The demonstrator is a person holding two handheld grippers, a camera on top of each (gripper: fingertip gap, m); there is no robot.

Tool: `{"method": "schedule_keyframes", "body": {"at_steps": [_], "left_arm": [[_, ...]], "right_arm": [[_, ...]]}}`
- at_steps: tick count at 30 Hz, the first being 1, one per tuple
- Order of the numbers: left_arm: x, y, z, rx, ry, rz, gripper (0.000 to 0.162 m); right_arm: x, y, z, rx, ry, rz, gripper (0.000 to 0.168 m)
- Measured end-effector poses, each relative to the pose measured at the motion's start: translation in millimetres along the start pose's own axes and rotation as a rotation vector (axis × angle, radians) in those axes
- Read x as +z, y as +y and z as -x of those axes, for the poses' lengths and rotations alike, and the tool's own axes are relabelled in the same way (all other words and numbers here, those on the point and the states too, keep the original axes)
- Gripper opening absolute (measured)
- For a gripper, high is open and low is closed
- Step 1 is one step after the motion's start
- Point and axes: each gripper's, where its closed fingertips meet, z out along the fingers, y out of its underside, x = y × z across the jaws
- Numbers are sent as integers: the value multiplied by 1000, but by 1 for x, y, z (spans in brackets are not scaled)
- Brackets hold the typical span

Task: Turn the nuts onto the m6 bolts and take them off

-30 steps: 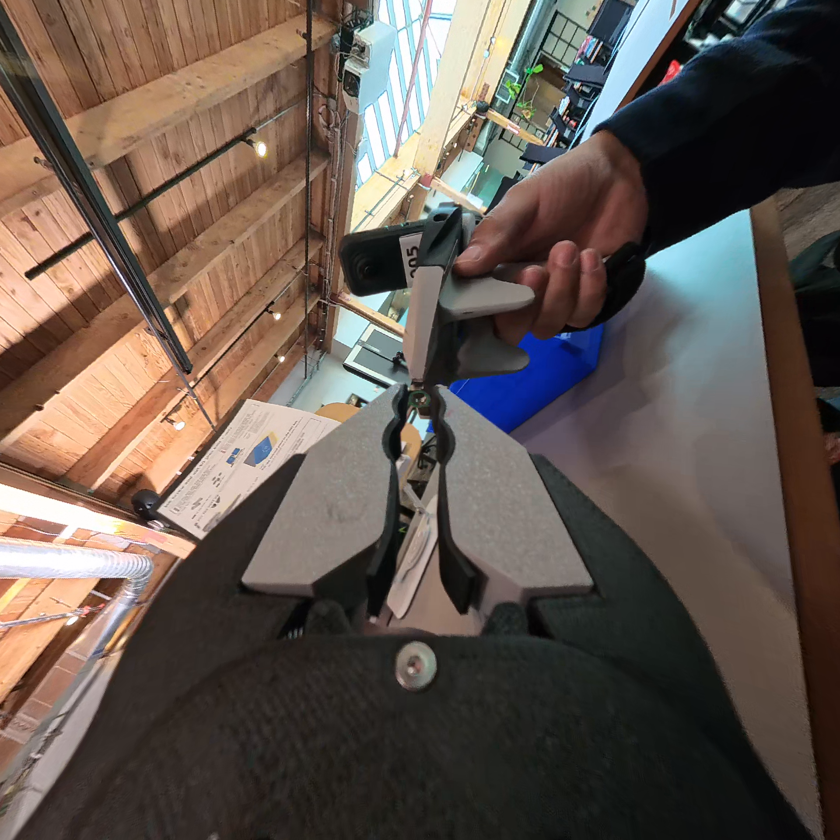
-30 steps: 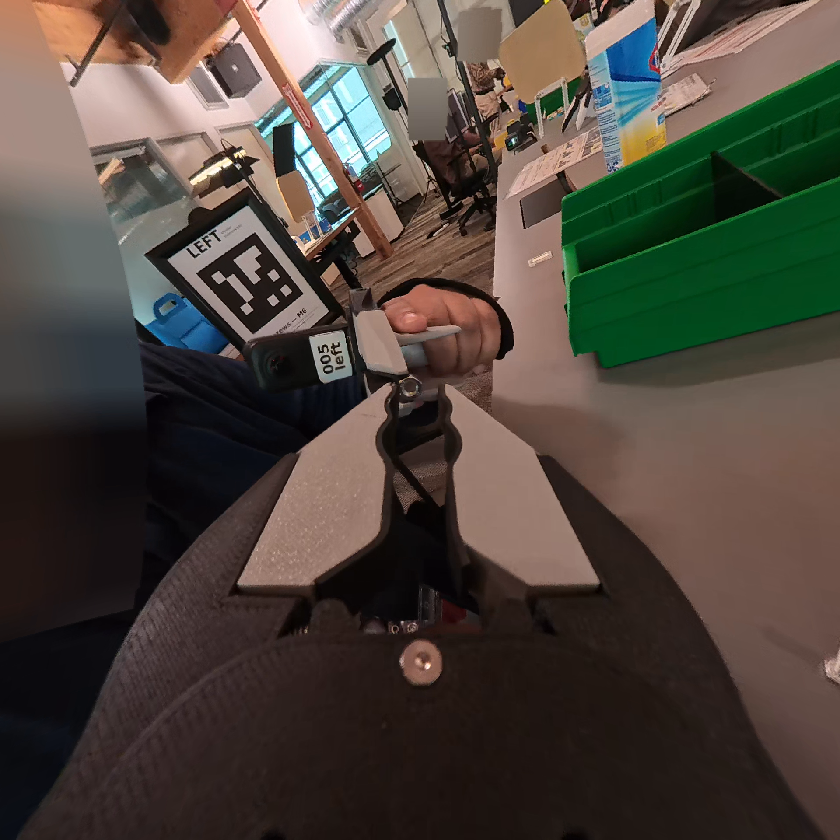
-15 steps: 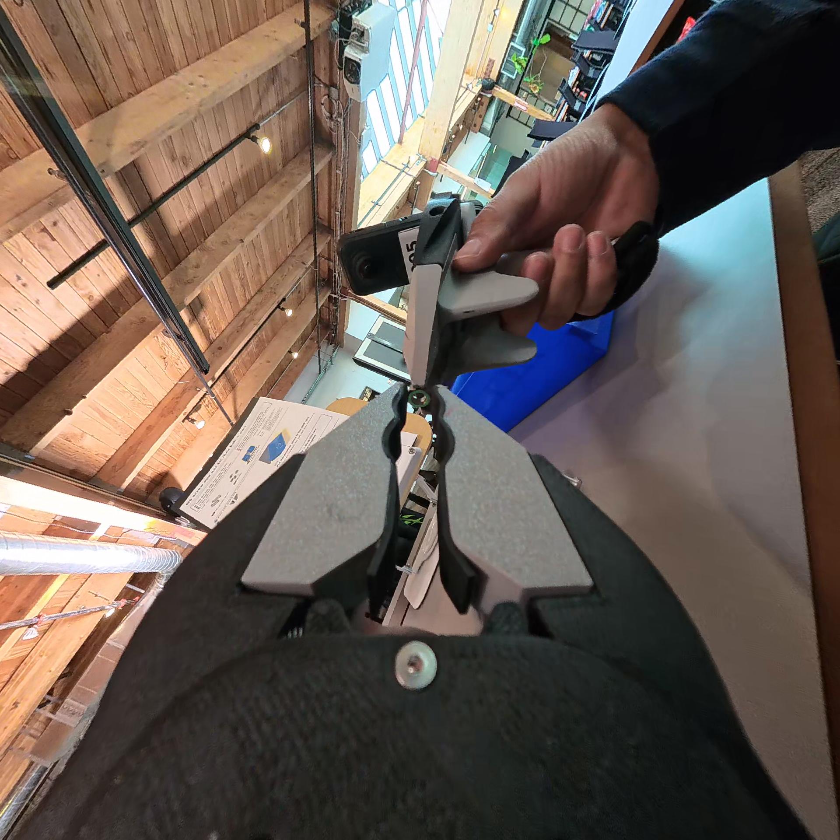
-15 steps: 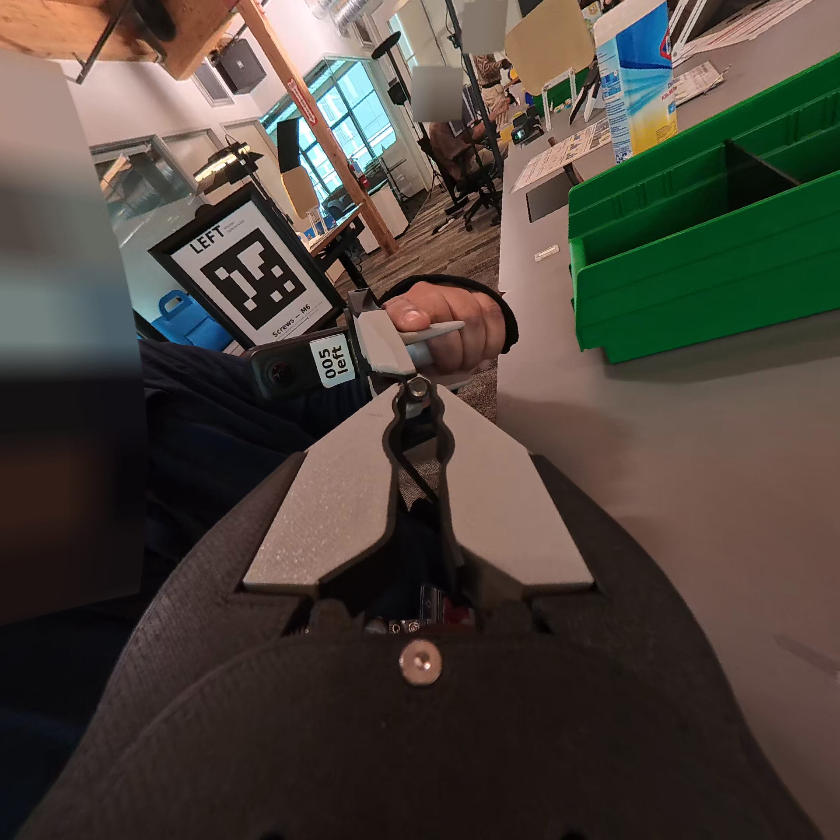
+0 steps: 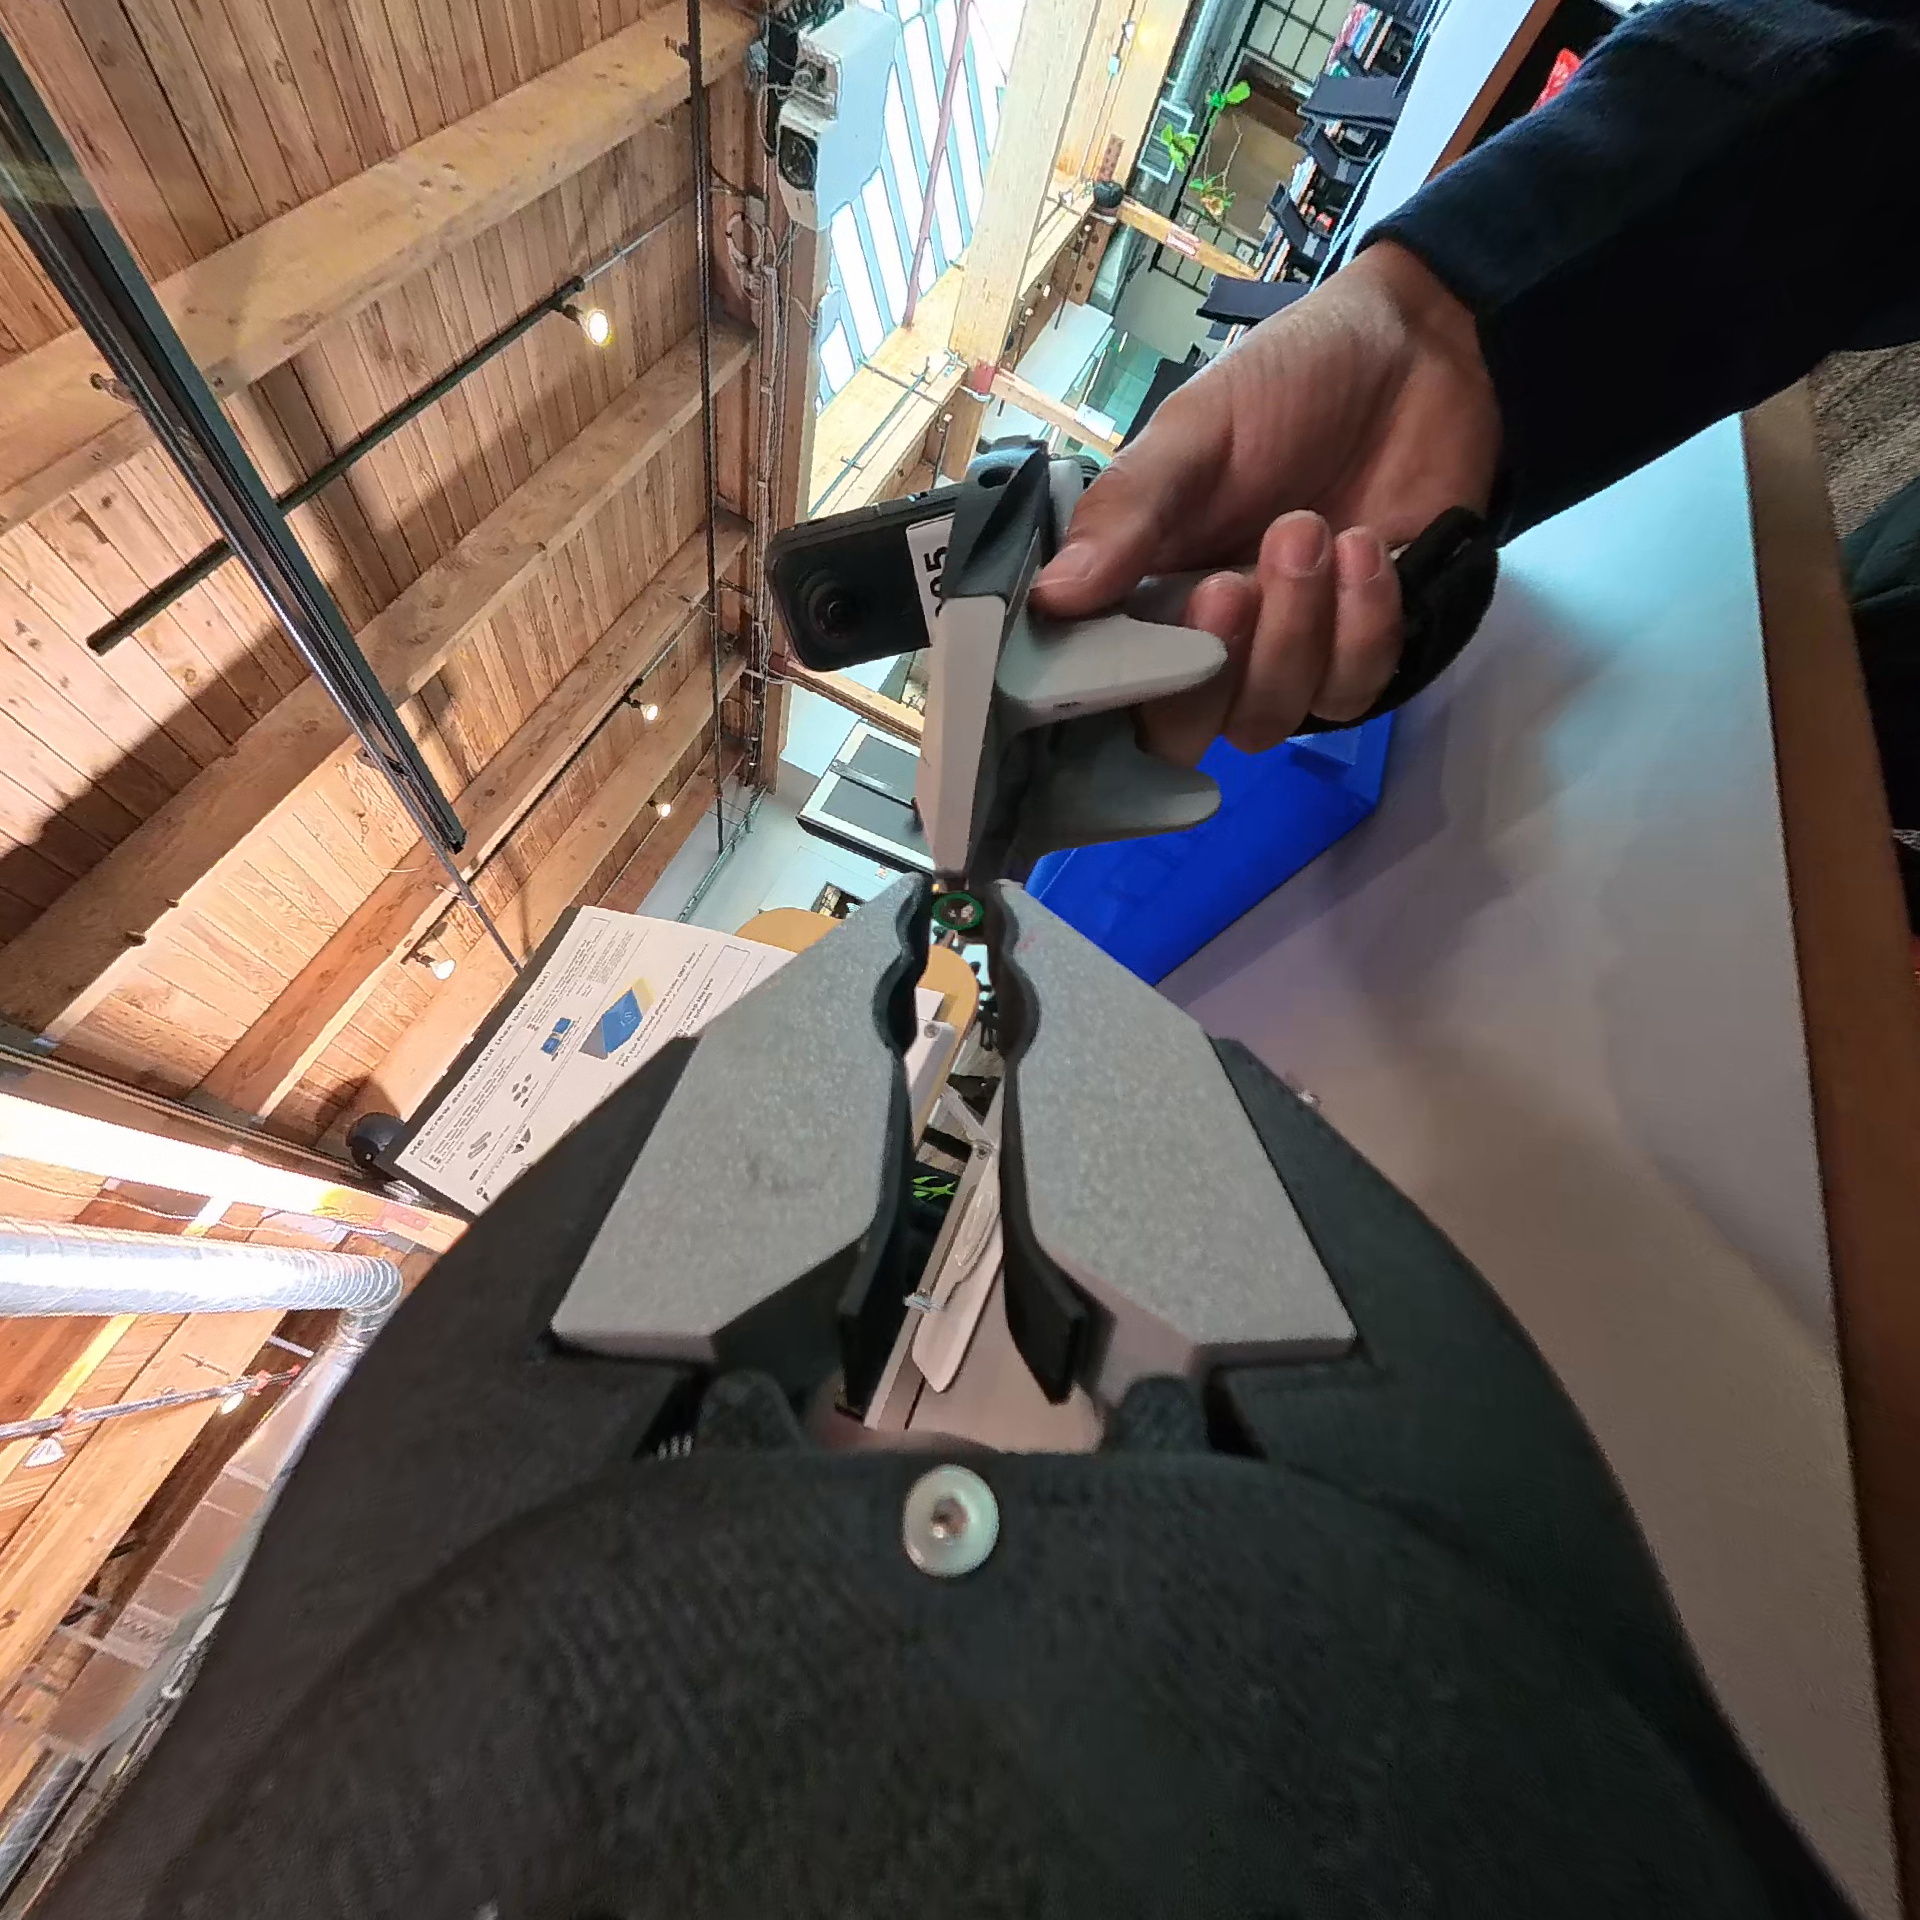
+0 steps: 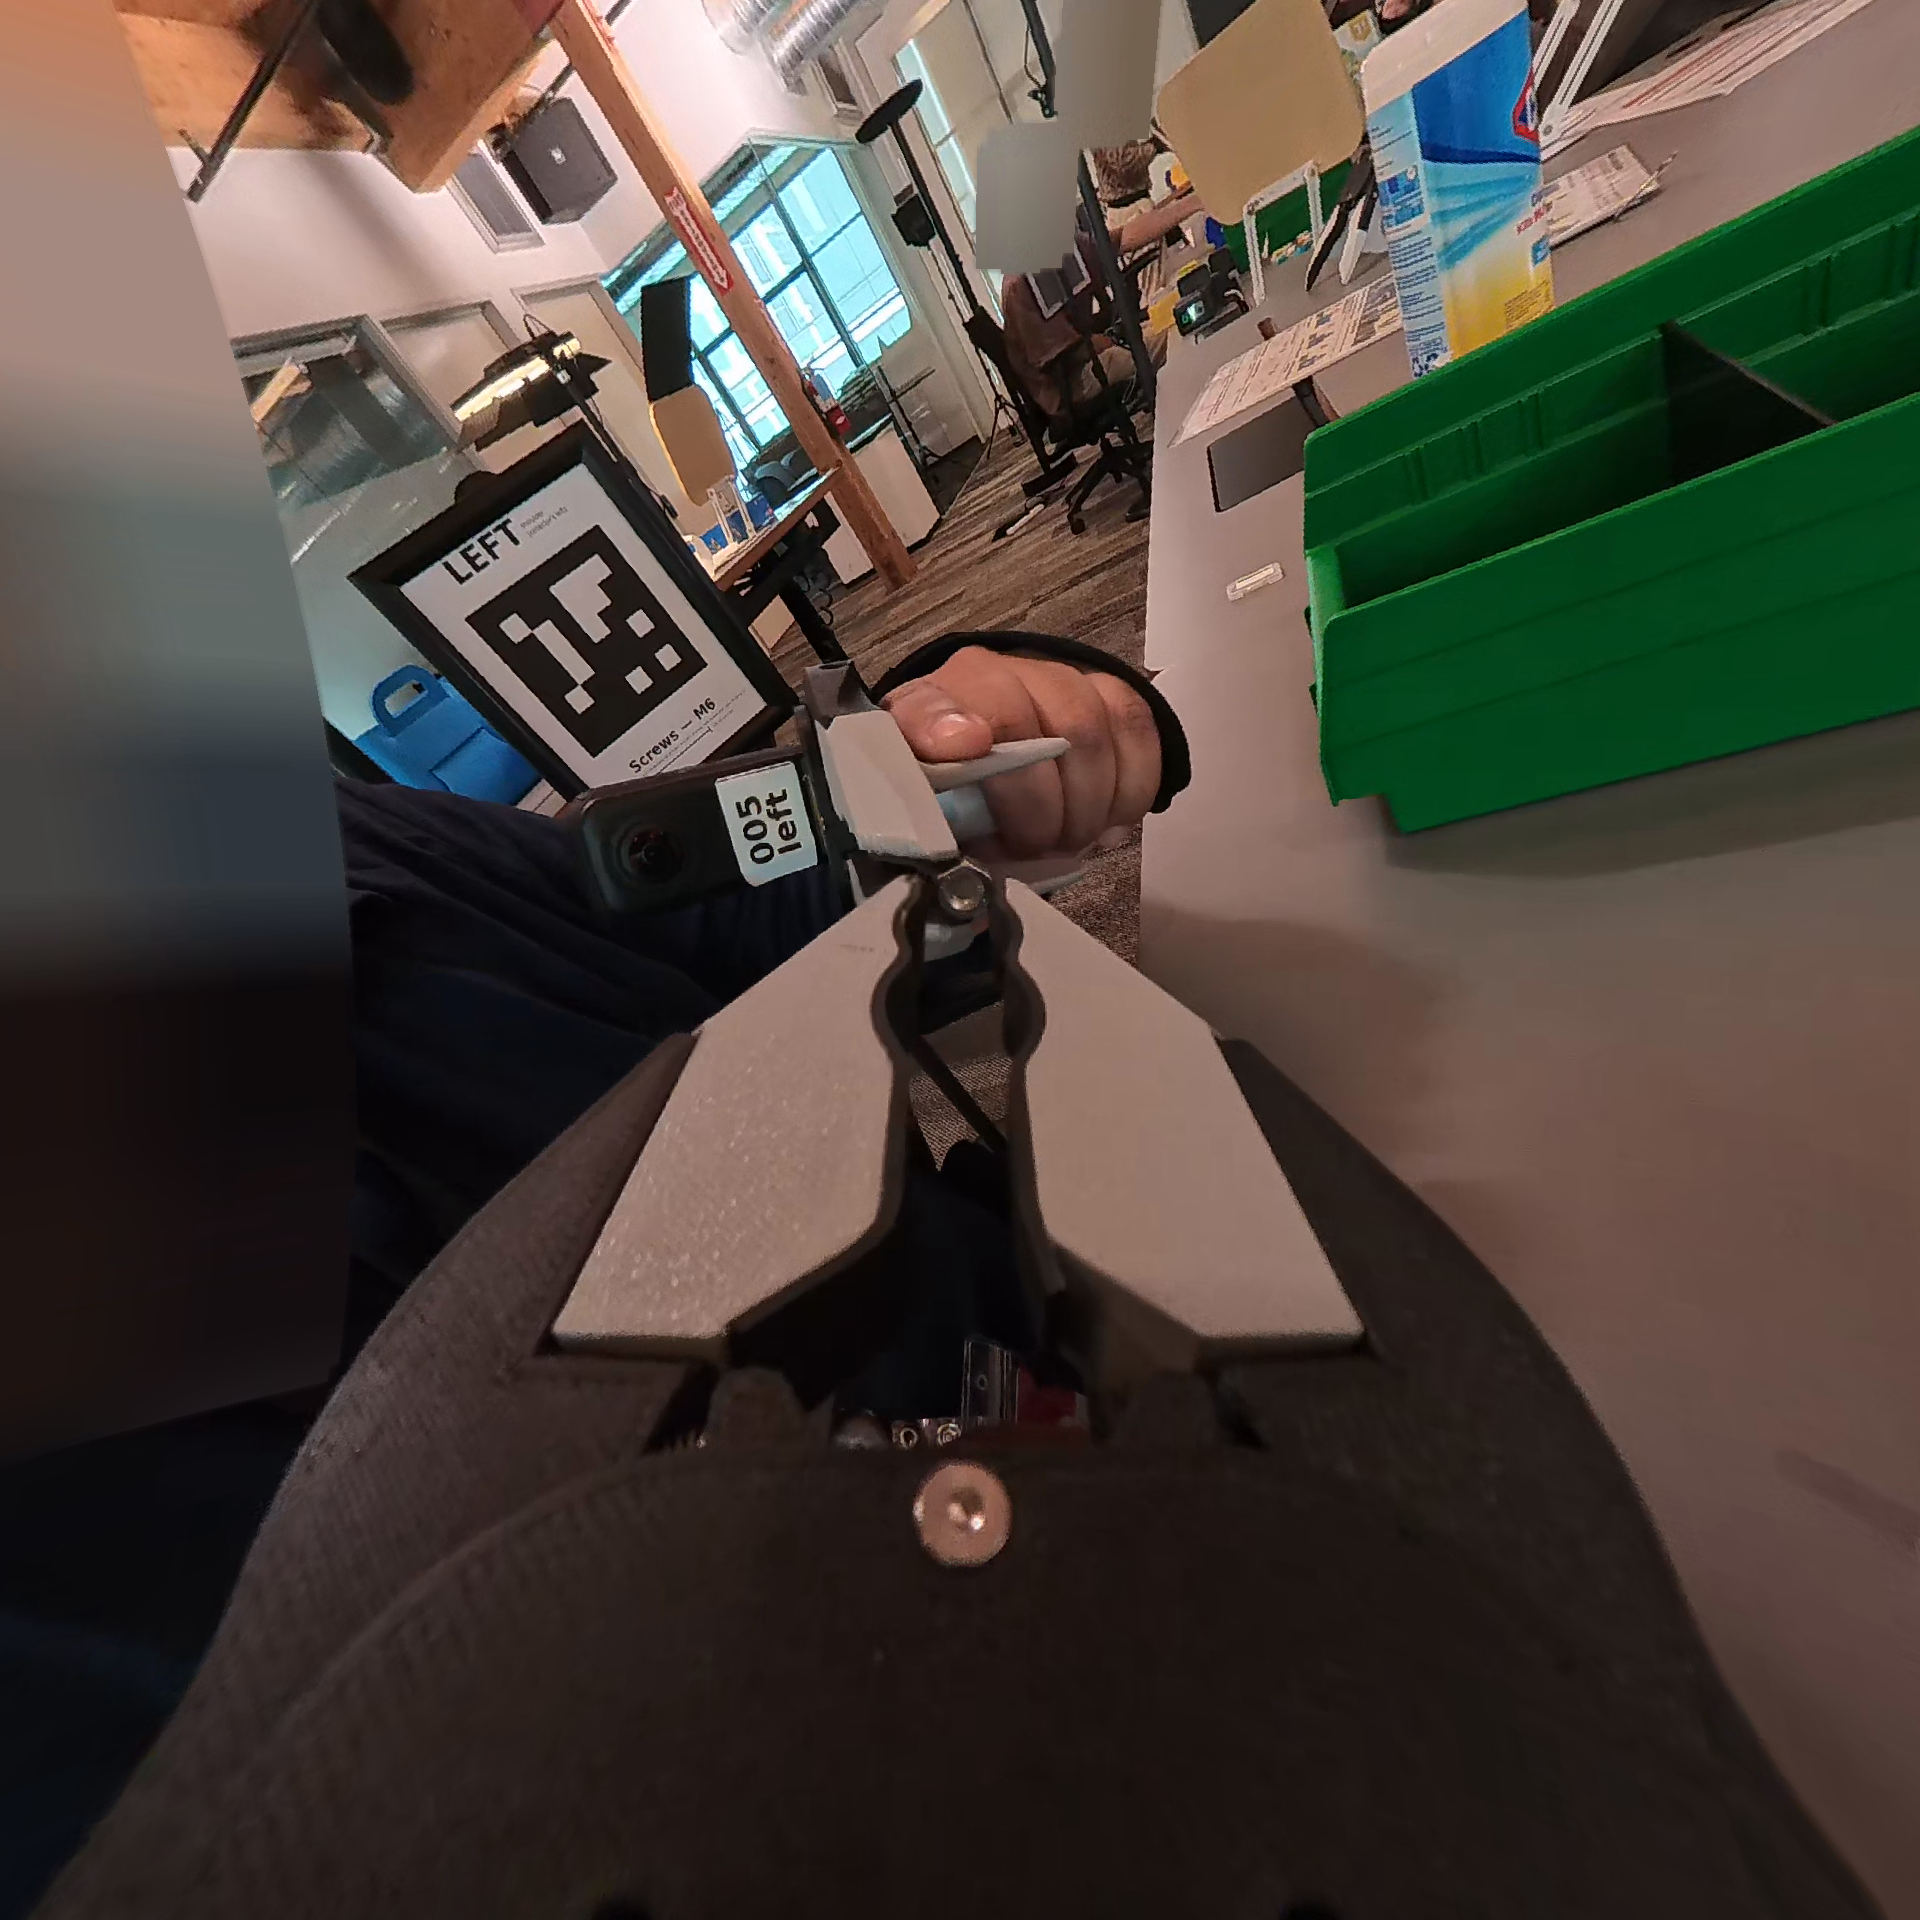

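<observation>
My two grippers meet tip to tip in the air beside the table. In the left wrist view, my left gripper [image 5: 958, 906] is shut on a small round nut [image 5: 956, 911] with a green ring. The right gripper [image 5: 951, 871], held by a hand [image 5: 1299, 499], touches it from beyond. In the right wrist view, my right gripper [image 6: 958, 896] is shut on a silver hex bolt head [image 6: 962, 890]. The left gripper [image 6: 935, 847] closes on the same spot from behind it. The bolt's shank is hidden between the tips.
A green divided bin [image 6: 1610, 623] stands on the grey table [image 6: 1455, 1039] to the right. A blue bin [image 5: 1195, 862] sits behind the right gripper. A framed marker sign [image 6: 582, 634] and a wipes canister [image 6: 1455, 177] stand farther off.
Both grippers stay shut and joined at the tips. The joined pair has shifted slightly: the right hand and gripper sit a little higher and more to the right in the left wrist view.
</observation>
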Motion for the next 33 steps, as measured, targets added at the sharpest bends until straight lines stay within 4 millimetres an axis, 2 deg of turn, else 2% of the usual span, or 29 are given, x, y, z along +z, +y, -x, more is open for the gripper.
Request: {"method": "schedule_keyframes", "body": {"at_steps": [1, 33], "left_arm": [[0, 0, 0, -3, 4, 0, 8], [0, 1, -3, 8, 15, 13, 8]], "right_arm": [[0, 0, 0, 1, -2, 2, 9], [-2, 1, -3, 6, 9, 3, 6]]}}
